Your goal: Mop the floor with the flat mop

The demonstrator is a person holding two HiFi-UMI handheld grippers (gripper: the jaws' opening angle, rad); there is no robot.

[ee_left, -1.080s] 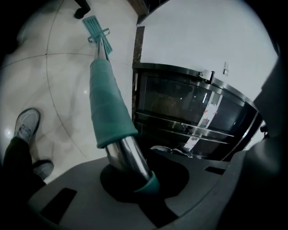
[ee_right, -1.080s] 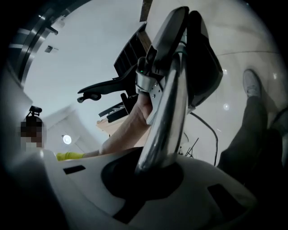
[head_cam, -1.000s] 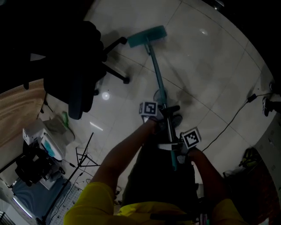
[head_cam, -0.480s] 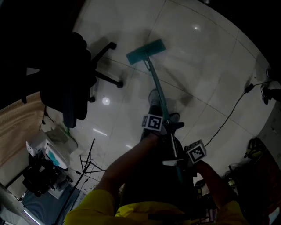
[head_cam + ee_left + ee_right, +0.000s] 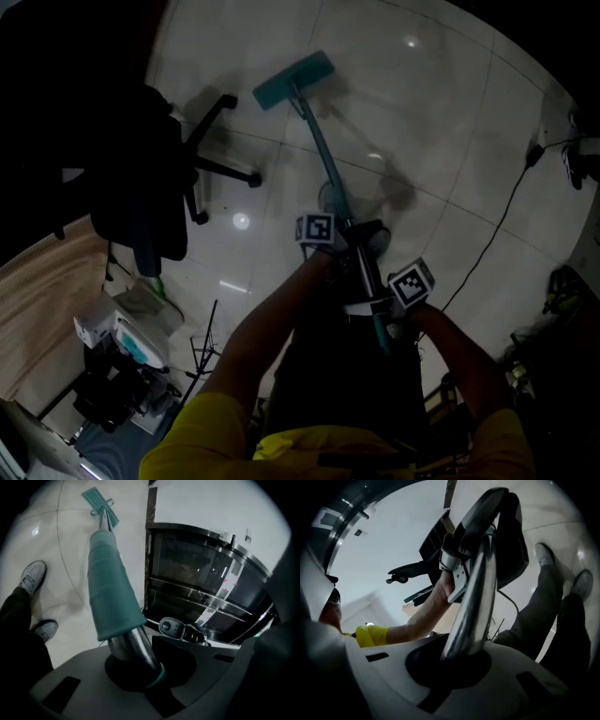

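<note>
- Far left, head view: a black office chair [image 5: 141,187] stands on the white tiled floor [image 5: 441,122]. One leg of its wheeled base reaches toward the mop head, near it but not touching.
- Flat mop [image 5: 292,79]: the teal head lies on the floor at upper centre, ahead of your feet. The pole [image 5: 328,169] slants from it back toward your body.
- One shoe [image 5: 330,199] shows just beside the pole, partly hidden by it.
- Left gripper [image 5: 345,246]: this is the one nearer the mop head. In the left gripper view its jaws are clamped round the bare metal pole, directly below the teal sleeve [image 5: 112,583] that covers the pole. The mop head sits small at the far end, on the tiles.
- Same view, left edge: both shoes and a dark trouser leg [image 5: 18,616] stand beside the pole.
- Right gripper [image 5: 380,314]: this one sits further up the pole, close behind the left one and near the pole's top end. In the right gripper view its jaws are closed tight on the shiny metal pole, and your arm with its yellow sleeve [image 5: 372,633] reaches to the left gripper above.
- Far right, head view: a black cable [image 5: 502,225] runs across the floor, well apart from the mop.
</note>
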